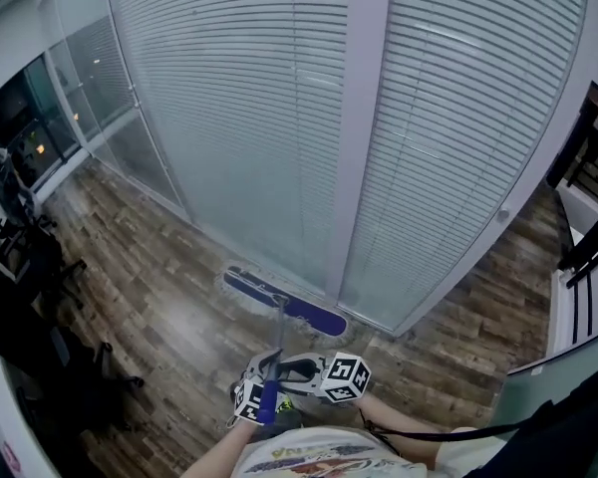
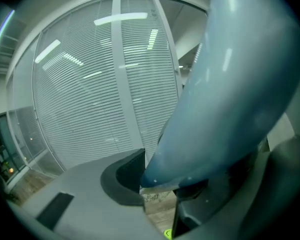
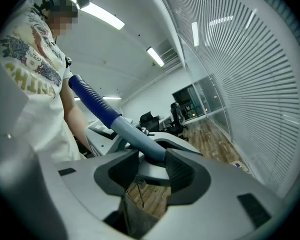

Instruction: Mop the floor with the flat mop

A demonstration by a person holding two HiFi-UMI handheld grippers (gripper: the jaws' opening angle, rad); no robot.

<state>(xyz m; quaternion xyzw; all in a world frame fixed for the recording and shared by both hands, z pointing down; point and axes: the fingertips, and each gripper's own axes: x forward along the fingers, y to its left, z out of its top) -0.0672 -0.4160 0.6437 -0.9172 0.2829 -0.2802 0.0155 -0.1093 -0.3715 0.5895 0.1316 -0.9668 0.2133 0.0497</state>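
- You're mid-stroke: left tongs (image 2: 157, 184) and right tongs (image 3: 152, 166) both clamp the pole (image 3: 135, 134).
- The mop head (image 1: 284, 302) lies flat on the floor (image 1: 159, 297), beside the glass wall (image 1: 239, 118).
- Next, I judge, sweep it along the boards and keep it flat.

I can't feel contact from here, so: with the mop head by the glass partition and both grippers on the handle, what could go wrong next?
1. The mop head lies at the foot of the glass partition; a further push could knock the glass or its frame.
2. The left gripper and right gripper clamp the mop handle close together near its top, so the long shaft might twist or slip.
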